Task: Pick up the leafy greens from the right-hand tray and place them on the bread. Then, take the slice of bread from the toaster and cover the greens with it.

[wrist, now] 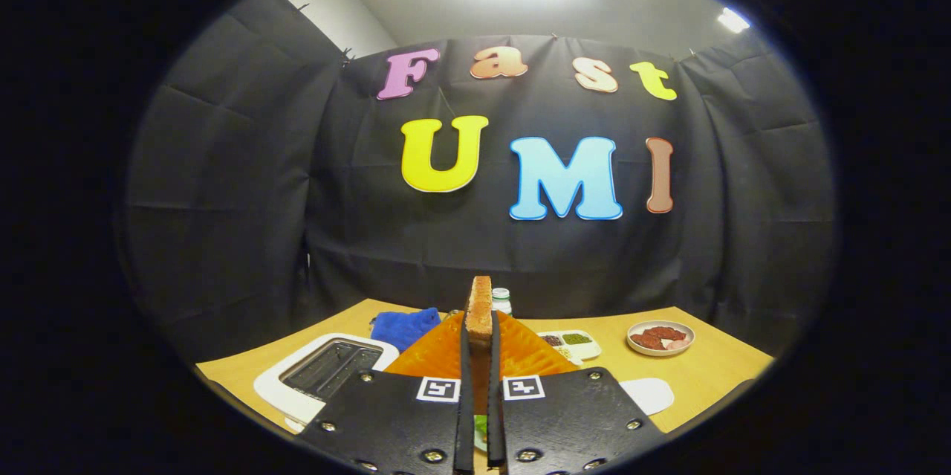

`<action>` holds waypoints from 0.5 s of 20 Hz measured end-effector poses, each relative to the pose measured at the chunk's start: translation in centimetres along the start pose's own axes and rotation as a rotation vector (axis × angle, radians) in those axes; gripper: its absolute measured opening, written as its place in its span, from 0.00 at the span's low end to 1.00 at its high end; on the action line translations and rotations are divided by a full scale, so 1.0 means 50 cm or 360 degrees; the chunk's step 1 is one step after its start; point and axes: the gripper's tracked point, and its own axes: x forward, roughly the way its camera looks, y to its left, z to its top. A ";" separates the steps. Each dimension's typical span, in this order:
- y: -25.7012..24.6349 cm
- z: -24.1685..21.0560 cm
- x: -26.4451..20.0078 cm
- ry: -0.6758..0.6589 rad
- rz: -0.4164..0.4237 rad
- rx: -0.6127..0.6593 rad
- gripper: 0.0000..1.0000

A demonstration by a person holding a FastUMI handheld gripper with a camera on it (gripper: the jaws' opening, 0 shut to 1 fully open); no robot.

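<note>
1. 1 white toaster sits at the lower left of the frame on the wooden table, its 2 slots dark and seemingly empty from this angle.
2. A blue cloth lies just behind the toaster, left of centre, at the far edge of an orange mat.
3. The gripper stands at the bottom centre, its 2 fingers closed tight on a slice of bread held upright on edge; the crust rises above the fingertips, over the orange mat.
4. A bit of leafy greens shows low down in the narrow gap between the fingers, beneath the held slice; what they rest on is hidden.
5. A small bottle with a white cap stands just behind the slice, near the back of the table.
6. A white divided tray right of centre holds dark bits in 1 compartment and something green in another; the rest are too small to tell.
7. A round white dish at the middle right holds reddish slices.
8. A flat white object peeks out beside the right finger plate.
</note>
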 end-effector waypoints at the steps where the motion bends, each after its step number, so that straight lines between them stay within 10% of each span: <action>1: -0.015 -0.008 0.001 0.0012 -0.0022 0.0000 0.07; 10: -0.085 -0.105 0.010 0.0109 -0.0082 0.0005 0.07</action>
